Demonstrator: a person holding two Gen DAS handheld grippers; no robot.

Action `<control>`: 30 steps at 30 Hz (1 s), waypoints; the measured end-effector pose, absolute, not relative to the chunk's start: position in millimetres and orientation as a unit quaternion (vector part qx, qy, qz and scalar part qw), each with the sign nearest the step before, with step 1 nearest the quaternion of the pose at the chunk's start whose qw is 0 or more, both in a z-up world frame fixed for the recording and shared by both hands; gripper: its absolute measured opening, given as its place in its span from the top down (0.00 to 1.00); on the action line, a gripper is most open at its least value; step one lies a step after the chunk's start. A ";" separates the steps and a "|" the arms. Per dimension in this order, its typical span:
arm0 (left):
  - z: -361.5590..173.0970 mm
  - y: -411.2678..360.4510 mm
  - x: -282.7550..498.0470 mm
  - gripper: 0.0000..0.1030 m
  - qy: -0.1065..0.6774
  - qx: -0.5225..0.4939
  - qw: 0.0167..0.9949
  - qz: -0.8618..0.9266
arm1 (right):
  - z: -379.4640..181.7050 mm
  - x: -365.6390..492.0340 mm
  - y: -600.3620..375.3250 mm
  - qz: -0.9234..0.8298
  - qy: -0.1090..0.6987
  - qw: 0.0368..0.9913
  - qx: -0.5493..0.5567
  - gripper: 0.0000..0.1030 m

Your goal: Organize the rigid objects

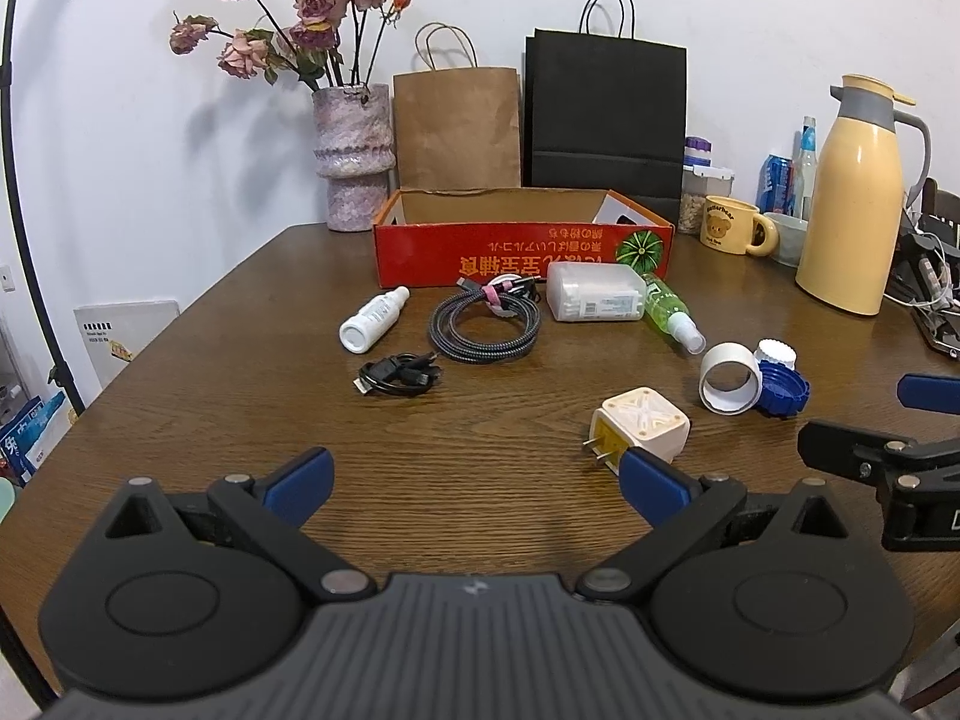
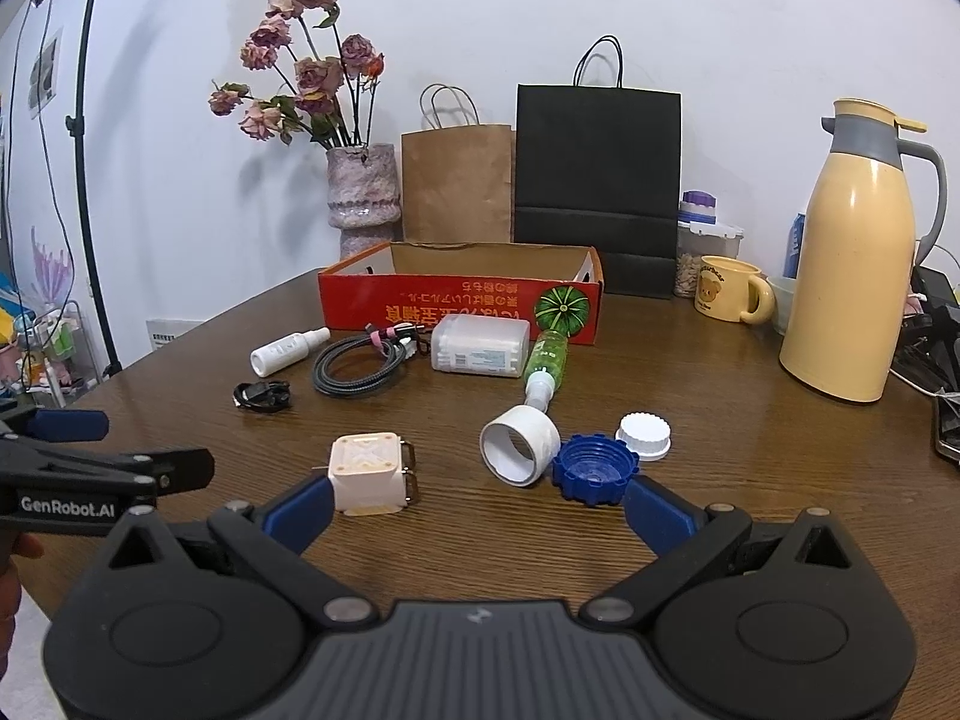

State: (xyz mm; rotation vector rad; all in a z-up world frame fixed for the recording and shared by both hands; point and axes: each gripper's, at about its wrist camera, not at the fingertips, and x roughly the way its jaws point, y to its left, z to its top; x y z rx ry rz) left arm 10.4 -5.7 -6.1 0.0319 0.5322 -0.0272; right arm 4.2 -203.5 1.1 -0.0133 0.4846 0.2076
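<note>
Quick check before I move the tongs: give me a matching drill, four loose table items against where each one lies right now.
Items:
1. white spray bottle
2. green bottle
3. plug adapter
4. blue cap

Places:
A. touching the white tape ring
B. nearest the open left tongs
C. left of the braided cable
D. right of the clear swab box

Pairs: 1-C, 2-D, 3-B, 4-A

vase of dried roses [image 1: 354, 150] | brown paper bag [image 1: 456, 132] | black paper bag [image 1: 606, 114] | yellow thermos jug [image 1: 855, 198] | bear mug [image 1: 729, 226]
</note>
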 end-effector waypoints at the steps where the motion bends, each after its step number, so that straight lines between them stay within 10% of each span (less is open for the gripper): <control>1: -6.9 -7.0 11.6 0.00 0.264 0.017 0.964 -0.014 | 0.8 4.8 -204.4 0.102 0.239 0.965 -0.006 0.00; 30: -23.5 -58.5 63.0 0.00 0.312 0.025 0.949 -0.038 | -9.6 47.0 -254.6 0.076 0.248 0.966 -0.009 0.00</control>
